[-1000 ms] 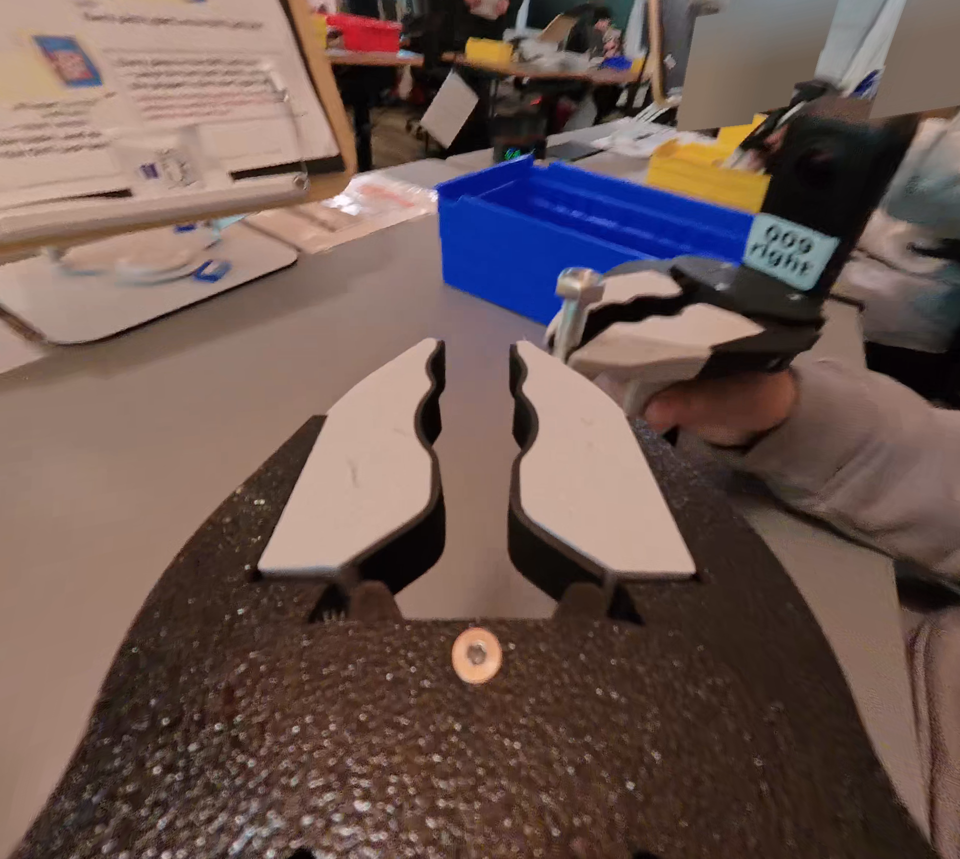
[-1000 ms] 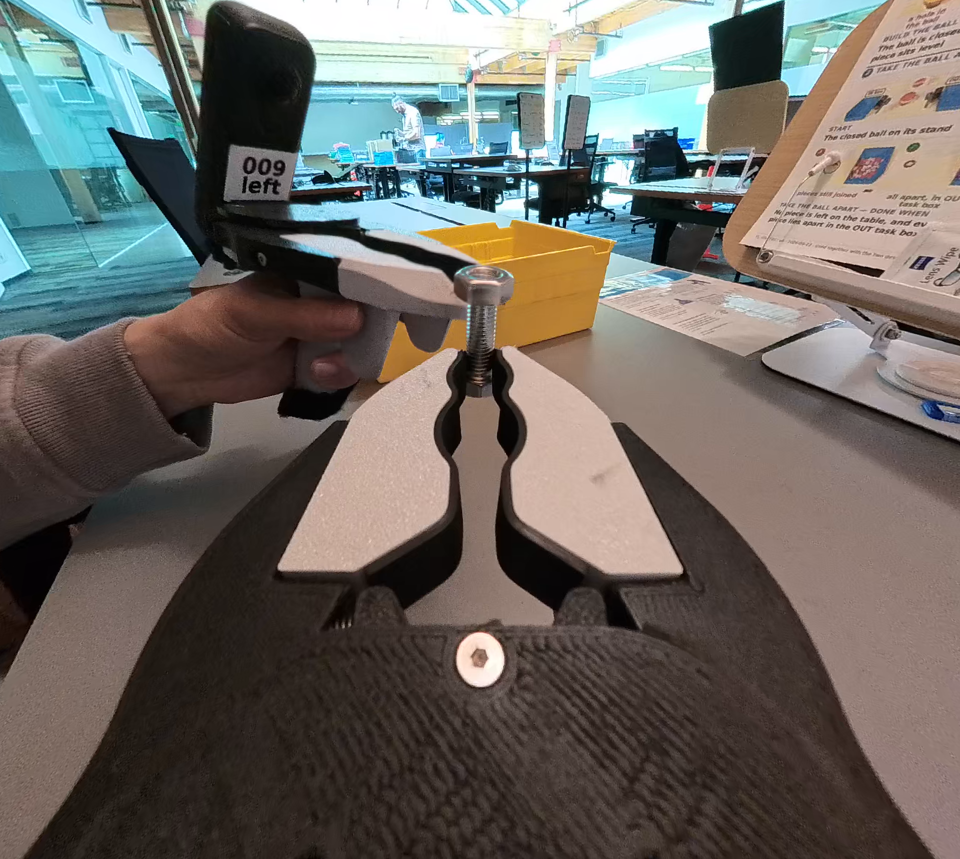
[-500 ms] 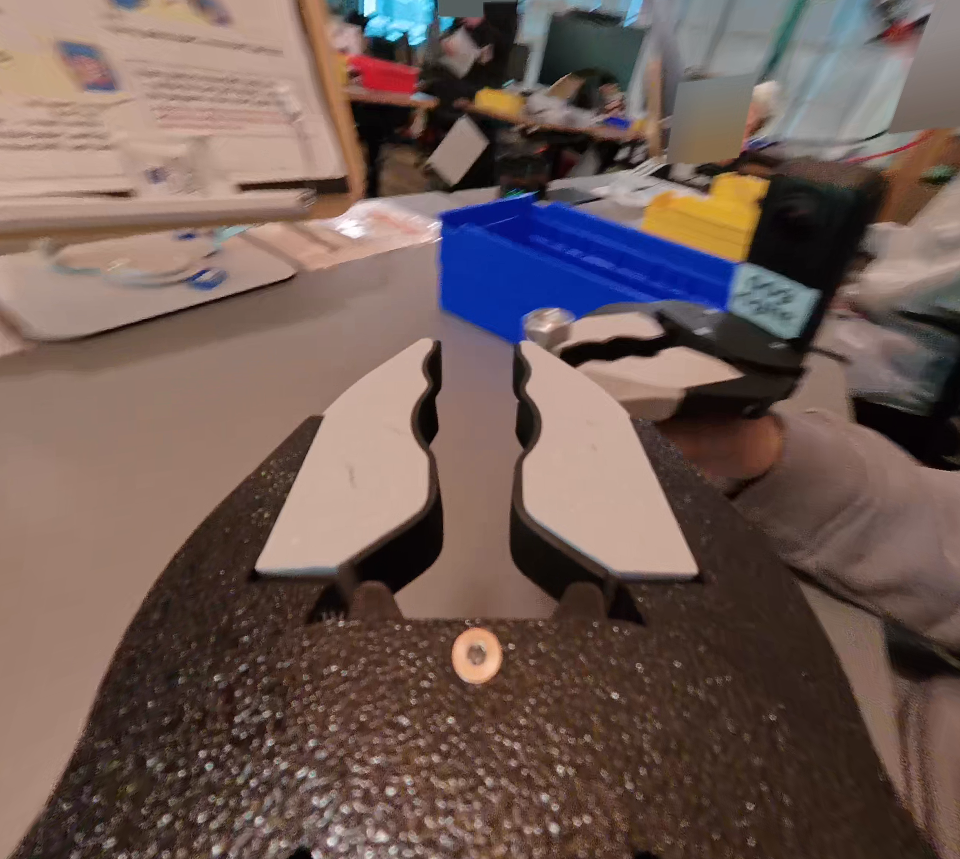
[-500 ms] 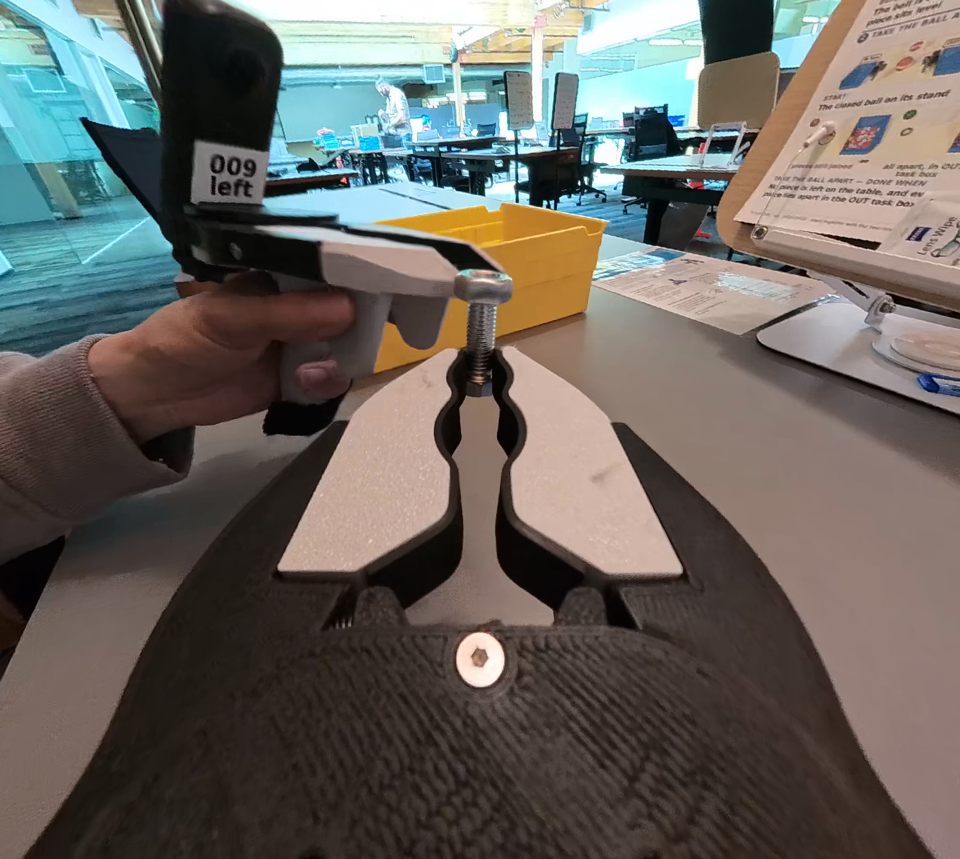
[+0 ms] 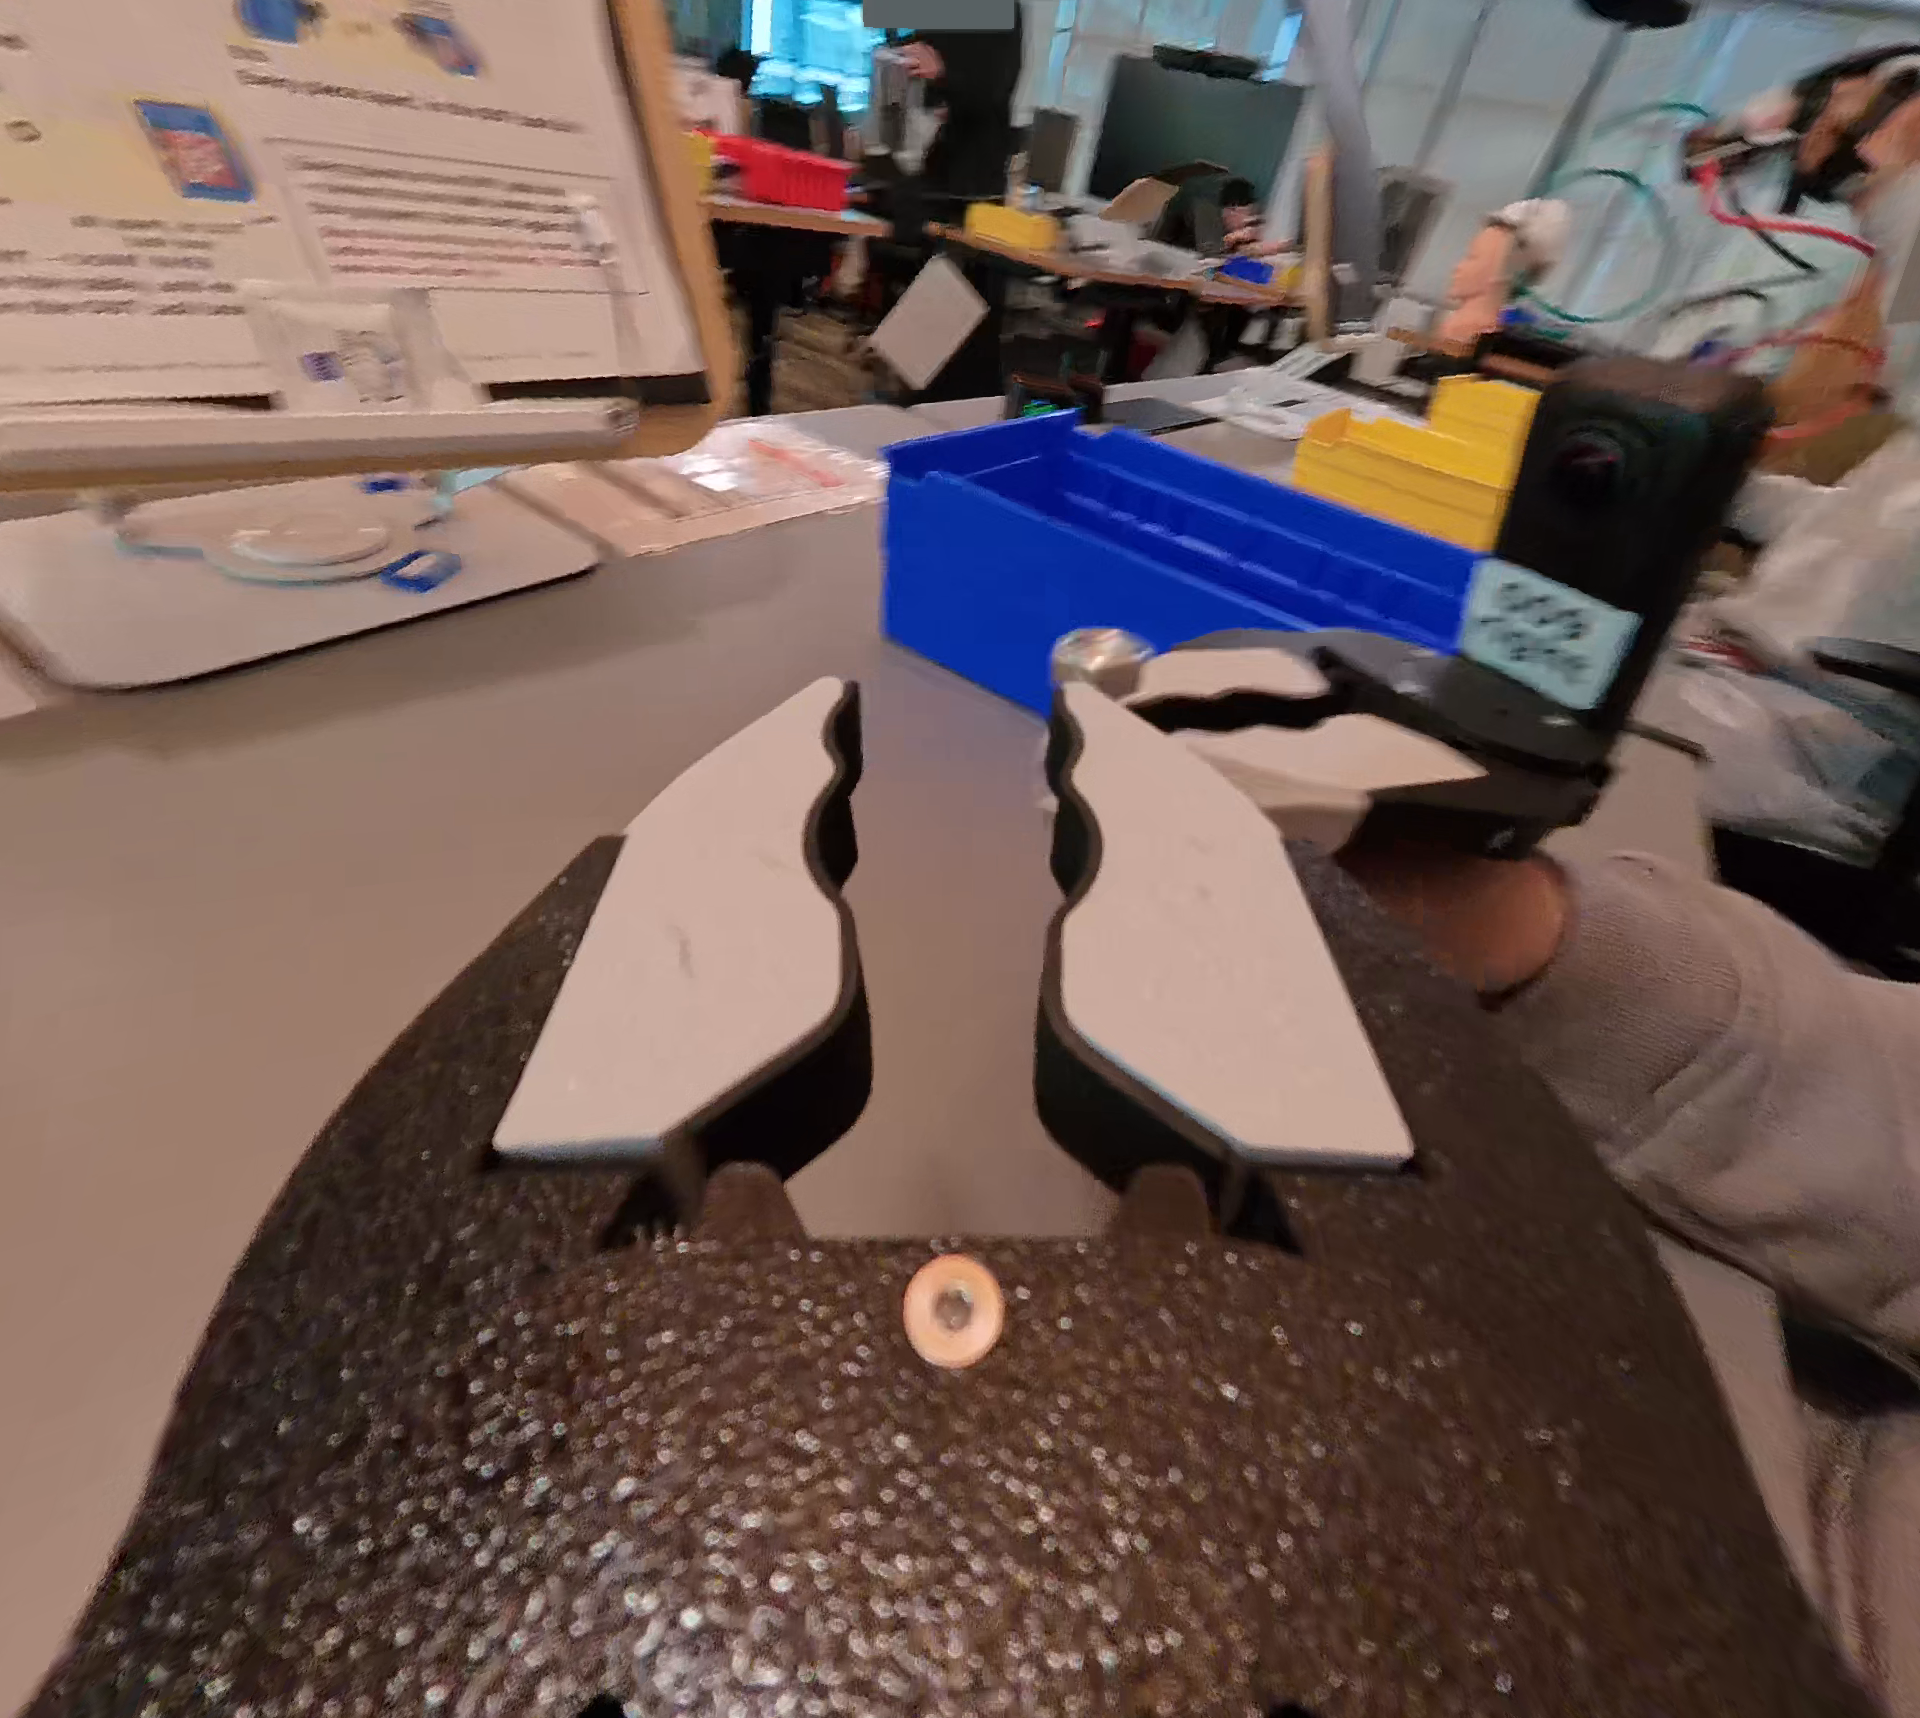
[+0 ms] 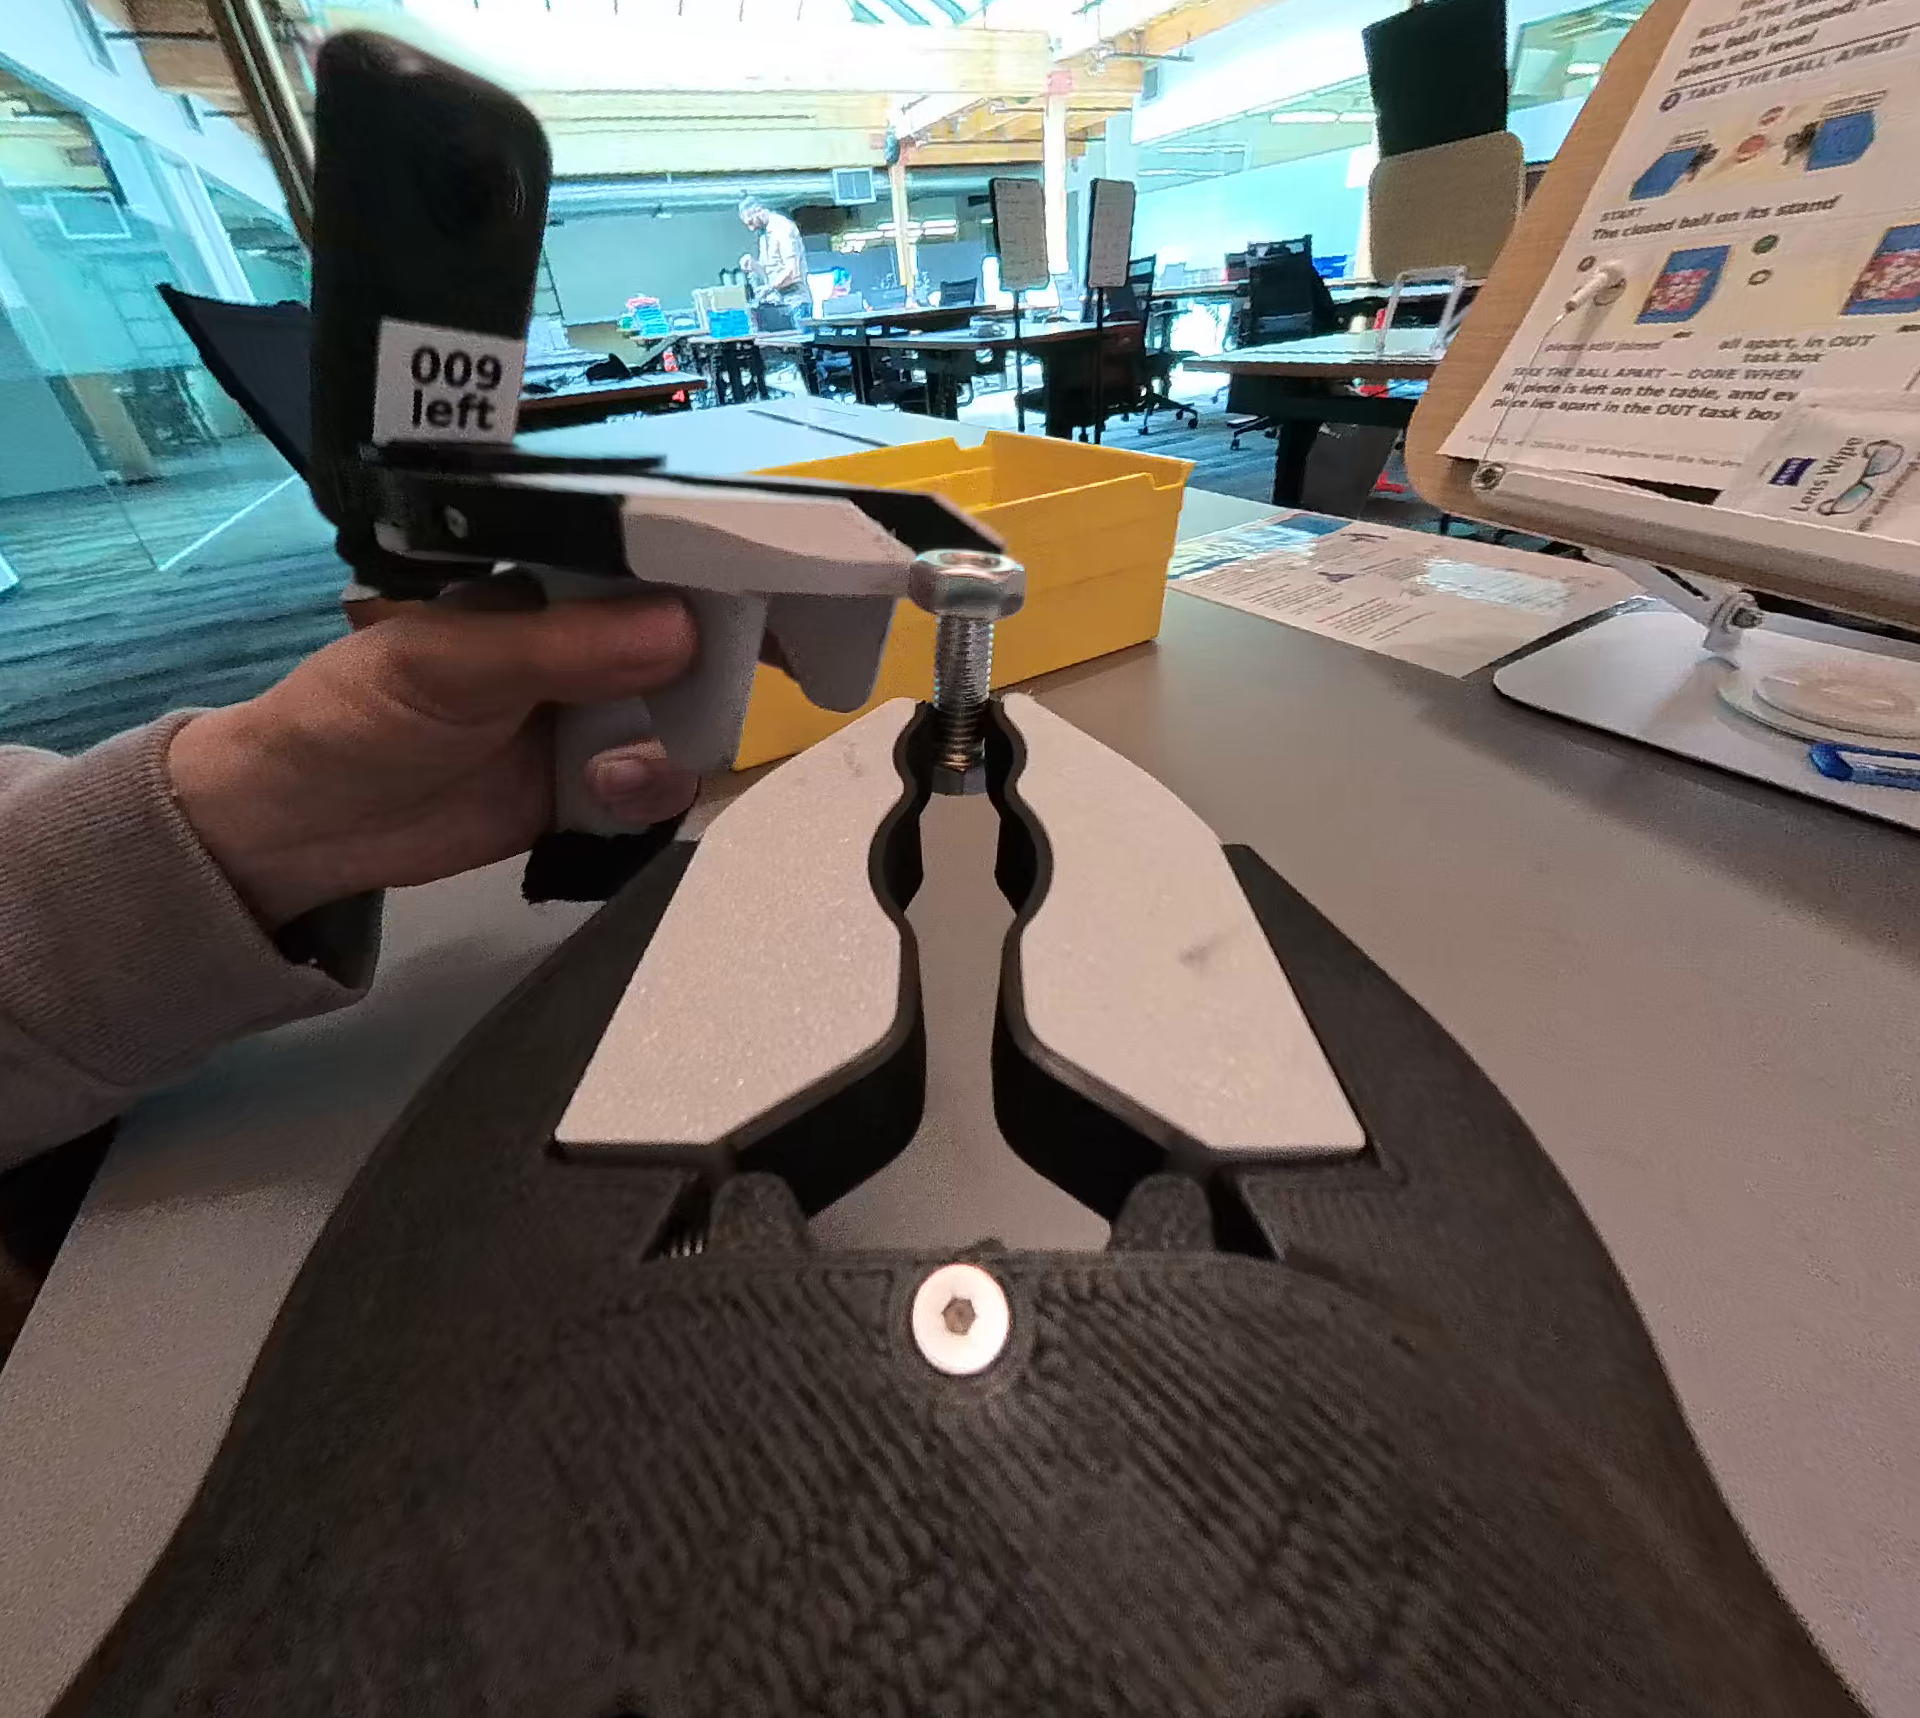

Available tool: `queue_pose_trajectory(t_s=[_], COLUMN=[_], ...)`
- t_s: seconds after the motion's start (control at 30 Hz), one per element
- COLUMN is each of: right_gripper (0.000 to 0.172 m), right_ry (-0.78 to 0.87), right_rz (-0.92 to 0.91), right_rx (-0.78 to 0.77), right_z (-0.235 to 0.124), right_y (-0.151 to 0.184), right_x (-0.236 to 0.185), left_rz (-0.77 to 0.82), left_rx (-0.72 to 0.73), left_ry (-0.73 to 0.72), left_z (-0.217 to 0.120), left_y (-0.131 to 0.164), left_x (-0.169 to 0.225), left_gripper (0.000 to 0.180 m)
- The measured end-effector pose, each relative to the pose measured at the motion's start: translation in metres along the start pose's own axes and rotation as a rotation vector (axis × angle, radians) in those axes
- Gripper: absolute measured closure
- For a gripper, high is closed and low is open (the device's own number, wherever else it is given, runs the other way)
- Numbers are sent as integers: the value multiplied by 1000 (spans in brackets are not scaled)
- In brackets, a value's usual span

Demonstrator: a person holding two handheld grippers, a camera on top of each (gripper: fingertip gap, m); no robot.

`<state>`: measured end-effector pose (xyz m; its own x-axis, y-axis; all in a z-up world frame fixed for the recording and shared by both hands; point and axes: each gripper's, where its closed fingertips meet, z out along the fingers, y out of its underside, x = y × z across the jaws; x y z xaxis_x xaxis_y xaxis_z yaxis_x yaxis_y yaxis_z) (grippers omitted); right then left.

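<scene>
My right gripper (image 6: 961, 728) is shut on a silver hex-head bolt (image 6: 961, 660). It holds the bolt upright by the lower thread, where a nut (image 6: 956, 777) sits. My left gripper (image 5: 951, 718) is open with nothing between its fingers. The bolt head (image 5: 1099, 656) shows just past its right fingertip (image 5: 1081, 733), outside the gap. In the right wrist view the left gripper's fingertip (image 6: 862, 541) comes in from the left at the level of the bolt head. In the left wrist view the right gripper (image 5: 1226, 702) comes in from the right.
A blue bin (image 5: 997, 567) stands just beyond the grippers, with a yellow bin (image 5: 1403, 463) behind it. Another yellow bin (image 6: 1049, 515) stands behind the bolt. A tilted instruction board on a stand (image 5: 312, 162) and papers (image 6: 1382, 588) lie on the grey table (image 6: 1455, 837). The grippers are tip to tip, or close to it.
My left gripper's jaws have widened a little. It has shifted so that the bolt shaft is now hidden behind its right finger and only the head shows. My right gripper still holds the bolt.
</scene>
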<state>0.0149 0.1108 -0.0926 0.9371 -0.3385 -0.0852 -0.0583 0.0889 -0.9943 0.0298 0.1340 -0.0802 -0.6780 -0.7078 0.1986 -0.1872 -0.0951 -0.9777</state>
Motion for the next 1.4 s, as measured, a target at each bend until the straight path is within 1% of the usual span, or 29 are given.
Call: queue_pose_trajectory(t_s=[0.03,0.07,0.1,0.2,0.3,0.37,0.43,0.53,0.57,0.6,0.67,0.73,0.83,0.93,1.0,1.07,1.1,1.13,1.17,1.2,1.27,1.4], right_gripper=[163,163,163,163,163,163,163,163,163,163,163,163,163,163,163,163,163,163,163,163,163,163], right_ry=[15,26,25,25,14,8,2,20,26,15,18,22,17,5,6,21,25,13,10,19,18,8], right_rz=[5,8,11,9,8,8,8,10,13,18,25,28,29,32,35,46,53,61,68,69,69,67], right_rx=[11,13,5,-5,-11,-13,-5,-26,-26,-8,8,-11,-2,-3,13,6,6,19,30,30,10,8], right_z=[-1,-1,-1,1,3,3,2,2,2,1,0,2,2,3,2,0,0,-1,-1,-1,0,3], right_y=[-2,-2,-1,2,3,4,2,5,5,2,-1,3,2,3,0,1,1,-1,-3,-3,0,2], right_x=[3,5,5,4,1,-1,-1,3,4,3,4,5,2,0,1,5,7,6,6,7,7,3], left_rz=[-2,-8,-20,-32,-1,3,-4,-27,-32,-30,-35,-34,-5,12,13,1,-1,-4,-14,-32,-44,-11], left_rx=[-15,-21,-9,51,30,11,-8,-17,-18,-12,6,14,16,-22,-43,-38,-36,-32,-22,-11,-1,-30], left_ry=[-52,-72,-57,37,81,91,56,23,-14,-59,-87,-50,24,53,41,12,-36,-98,-137,-132,-73,34], left_z=[-5,-8,-10,-7,7,14,17,11,6,1,-7,-7,3,16,19,15,11,5,-1,-5,-6,7], left_y=[3,4,2,-11,-11,-7,-3,1,2,2,-2,-6,-12,-7,-2,-1,-1,-1,-2,-4,-9,-6], left_x=[-11,-17,-16,4,20,25,19,8,0,-9,-17,-11,9,19,16,10,1,-11,-20,-22,-13,15], left_gripper=[149,147,146,141,135,133,135,131,135,143,143,141,134,131,130,130,134,144,144,144,143,130])
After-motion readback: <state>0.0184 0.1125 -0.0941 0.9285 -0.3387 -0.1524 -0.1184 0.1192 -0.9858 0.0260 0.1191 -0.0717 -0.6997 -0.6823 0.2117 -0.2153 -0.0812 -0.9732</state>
